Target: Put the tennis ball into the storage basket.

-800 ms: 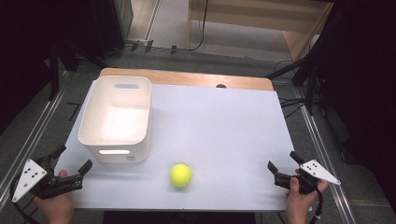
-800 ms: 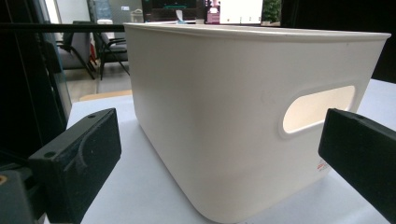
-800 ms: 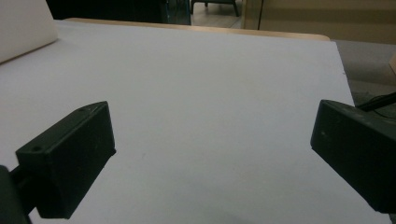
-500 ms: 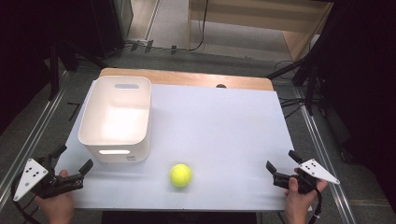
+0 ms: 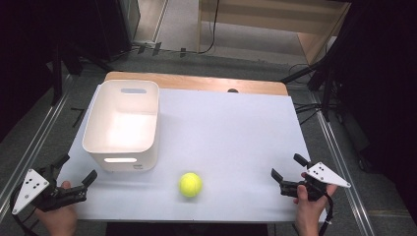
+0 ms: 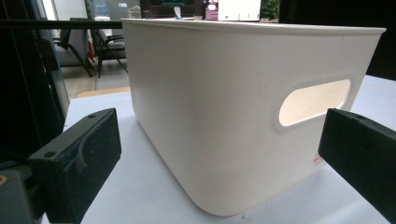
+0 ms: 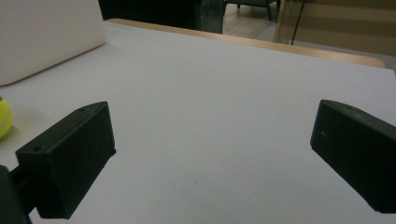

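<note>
Your left gripper (image 5: 74, 168) rests at the table's near left corner, jaws apart, facing the white plastic bin (image 5: 123, 125) just ahead. Your right gripper (image 5: 290, 171) sits near right, jaws wide and empty. The yellow-green ball (image 5: 190, 184), probably a tennis ball, lies between them on the pale tabletop (image 5: 231, 132).

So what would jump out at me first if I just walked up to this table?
Probably the bright yellow-green ball, alone near the front edge of the pale table. Next, the white bin with a handle slot, standing at the left. Then the two black tools the person holds: the left tool near the bin's front, the right tool at the far right, both with jaws wide apart and holding nothing.
</note>
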`<state>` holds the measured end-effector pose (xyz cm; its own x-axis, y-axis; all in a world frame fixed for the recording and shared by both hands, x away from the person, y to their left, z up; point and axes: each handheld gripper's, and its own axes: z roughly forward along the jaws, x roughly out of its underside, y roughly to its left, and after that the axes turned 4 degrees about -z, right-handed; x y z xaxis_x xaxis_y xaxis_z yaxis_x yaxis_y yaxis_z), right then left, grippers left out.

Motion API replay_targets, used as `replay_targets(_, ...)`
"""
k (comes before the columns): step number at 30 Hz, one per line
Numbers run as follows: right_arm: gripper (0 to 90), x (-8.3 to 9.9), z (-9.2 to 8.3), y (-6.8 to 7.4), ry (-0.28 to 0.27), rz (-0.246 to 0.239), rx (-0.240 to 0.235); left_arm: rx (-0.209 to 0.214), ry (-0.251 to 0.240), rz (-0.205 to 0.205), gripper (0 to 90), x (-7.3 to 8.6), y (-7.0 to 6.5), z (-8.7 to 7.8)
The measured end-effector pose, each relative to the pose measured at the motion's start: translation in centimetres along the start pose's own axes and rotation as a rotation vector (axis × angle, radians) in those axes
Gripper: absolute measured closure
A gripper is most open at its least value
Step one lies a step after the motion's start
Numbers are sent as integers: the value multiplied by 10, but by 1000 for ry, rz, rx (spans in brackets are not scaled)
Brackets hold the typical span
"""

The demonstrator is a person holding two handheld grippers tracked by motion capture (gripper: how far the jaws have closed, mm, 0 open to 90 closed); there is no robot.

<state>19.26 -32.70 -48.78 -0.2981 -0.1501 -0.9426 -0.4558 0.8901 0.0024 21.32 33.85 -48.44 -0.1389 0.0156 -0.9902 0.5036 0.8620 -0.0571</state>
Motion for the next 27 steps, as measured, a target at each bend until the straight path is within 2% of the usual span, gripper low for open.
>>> replay_targets(7, 0, -11, 2, 9, 11, -12, -37, -1, 12, -3, 0, 0, 0, 0)
replay_targets(8, 0, -13, 3, 11, 12, -15, -55, -2, 11, -3, 0, 1, 0, 1)
replay_targets(9, 0, -17, 6, 14, 10, -38, -66, -1, 13, 1, 0, 1, 0, 1)
replay_targets(14, 0, -23, 12, 20, 22, -55, -97, -2, 24, 5, 0, 1, -1, 2)
replay_targets(21, 0, -29, 25, 34, 68, -108, -166, -6, 30, 10, 0, 1, -1, 2)
replay_targets(27, 0, -37, 34, 45, 83, -146, -217, -6, 31, 14, 0, 1, -1, 3)
